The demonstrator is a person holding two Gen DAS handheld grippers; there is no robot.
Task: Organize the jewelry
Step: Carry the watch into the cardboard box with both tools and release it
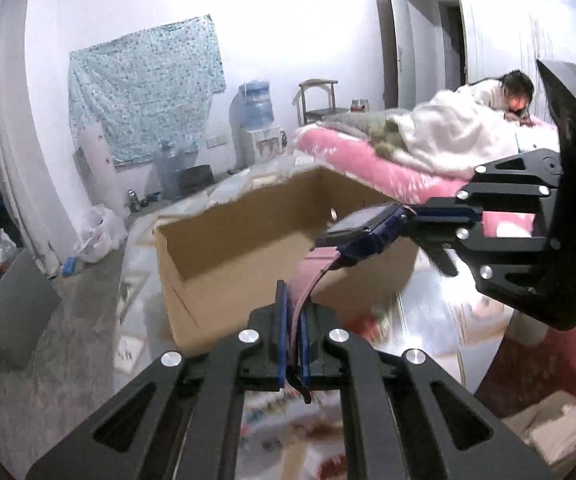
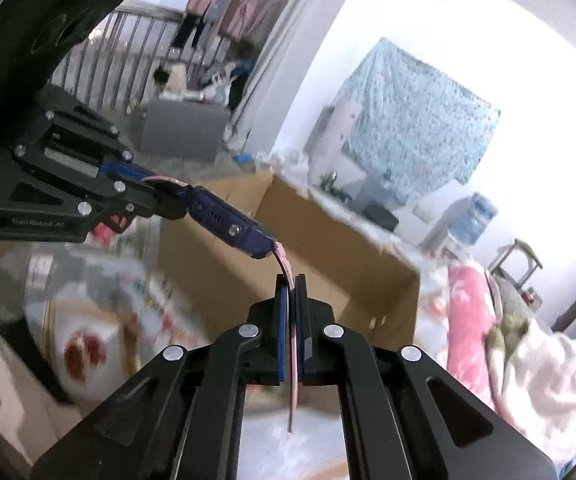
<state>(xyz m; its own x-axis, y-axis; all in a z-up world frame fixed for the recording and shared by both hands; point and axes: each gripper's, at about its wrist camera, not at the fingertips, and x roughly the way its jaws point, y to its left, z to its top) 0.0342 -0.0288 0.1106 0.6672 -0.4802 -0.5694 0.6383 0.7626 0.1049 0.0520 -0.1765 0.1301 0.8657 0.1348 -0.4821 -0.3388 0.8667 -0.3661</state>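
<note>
Watch point(image 1: 362, 226) with a blue case and a pink strap hangs in the air between the two tongs, above the open cardboard box point(image 1: 247, 240). In the left wrist view, the left tongs point(image 1: 292, 320) are pressed together on one end of the pink strap point(image 1: 306, 280), which comes up between the blue pads. The right tongs point(image 1: 410, 216) enter that view from the right and are clamped on the other strap end, just beside the watch case. In the right wrist view, the right tongs point(image 2: 292, 312) hold the strap point(image 2: 294, 360) between closed pads, and a loose end of it hangs down near the camera. The watch case point(image 2: 227, 228) stretches from there to the left tongs point(image 2: 159, 188) at the left. Beyond the box, far across the room, a patterned blue cloth point(image 1: 143, 88) hangs on the white wall, with a water dispenser point(image 1: 255, 120) to its right. At the right is a bed with a pink blanket point(image 1: 352, 156), where a person point(image 1: 488, 116) lies under a white cover. The counter below the tongs is too blurred to read.
</note>
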